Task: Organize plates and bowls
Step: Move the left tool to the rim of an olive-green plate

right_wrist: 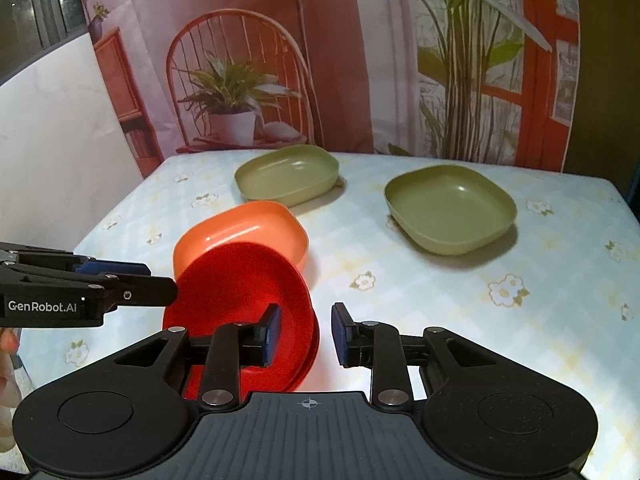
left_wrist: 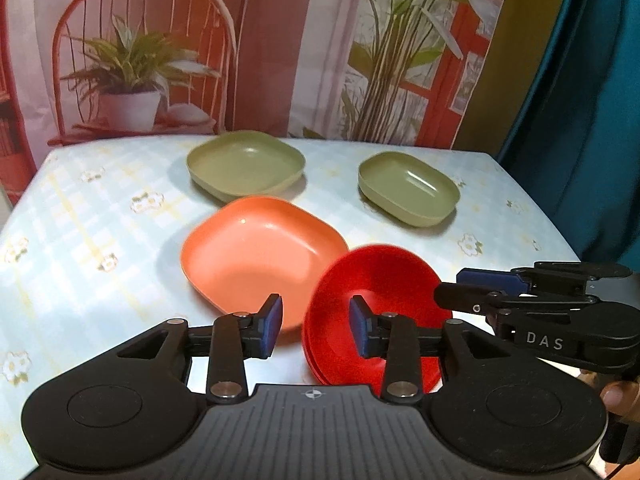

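Both grippers' fingers stand part open, the left gripper (left_wrist: 316, 326) straddling the red bowl stack's (left_wrist: 384, 304) rim, the right gripper (right_wrist: 306, 334) likewise, pads unpressed, the stack's near edge hidden, overlapping the orange plate (left_wrist: 256, 256) on the counter (left_wrist: 100, 216).

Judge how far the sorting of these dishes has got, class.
Done: the red dishes look nested in one stack, tilted against the orange dish. In hand: nothing; the left gripper and right gripper are open by that stack. Left: the two green dishes sit apart.
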Tool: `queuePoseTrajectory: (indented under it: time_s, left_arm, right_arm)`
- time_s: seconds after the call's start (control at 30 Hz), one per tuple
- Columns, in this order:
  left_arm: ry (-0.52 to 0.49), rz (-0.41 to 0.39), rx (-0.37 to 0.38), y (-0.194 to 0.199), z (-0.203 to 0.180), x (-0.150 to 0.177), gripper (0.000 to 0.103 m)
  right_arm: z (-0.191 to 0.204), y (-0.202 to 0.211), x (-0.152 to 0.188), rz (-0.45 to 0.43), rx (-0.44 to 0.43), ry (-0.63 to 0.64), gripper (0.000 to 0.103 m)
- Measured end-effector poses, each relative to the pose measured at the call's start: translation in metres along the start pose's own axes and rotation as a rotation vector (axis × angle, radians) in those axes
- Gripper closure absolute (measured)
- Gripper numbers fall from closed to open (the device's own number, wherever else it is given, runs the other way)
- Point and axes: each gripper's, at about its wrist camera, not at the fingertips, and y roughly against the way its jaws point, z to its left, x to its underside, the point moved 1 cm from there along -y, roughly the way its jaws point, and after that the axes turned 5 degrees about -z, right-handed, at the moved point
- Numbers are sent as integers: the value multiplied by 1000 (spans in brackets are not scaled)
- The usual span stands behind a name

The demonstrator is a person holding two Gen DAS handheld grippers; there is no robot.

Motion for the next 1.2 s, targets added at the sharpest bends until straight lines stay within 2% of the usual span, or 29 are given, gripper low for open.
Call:
queuePoseTrajectory:
  time_s: [0.23, 0.6, 0.9, 1.07, 1.2]
  left_arm:
    - [-18, -62, -29, 11, 12, -29, 64]
    - [-60, -179, -100, 27, 31, -89, 64]
    - [-40, -255, -148, 28, 57, -136, 64]
    - [-25, -260, -153, 13, 71, -152, 64]
    - [-12, -226, -158, -11, 82, -154, 64]
  right_arm:
    - [4, 0, -30, -41, -17, 54, 77]
    - [2, 4, -109, -151, -26, 114, 77]
    - [-14, -13, -163, -205, -6, 121, 77]
    - [-19, -36, -178, -207, -4, 117, 77]
    - [-19, -60, -179, -181, -18, 121, 77]
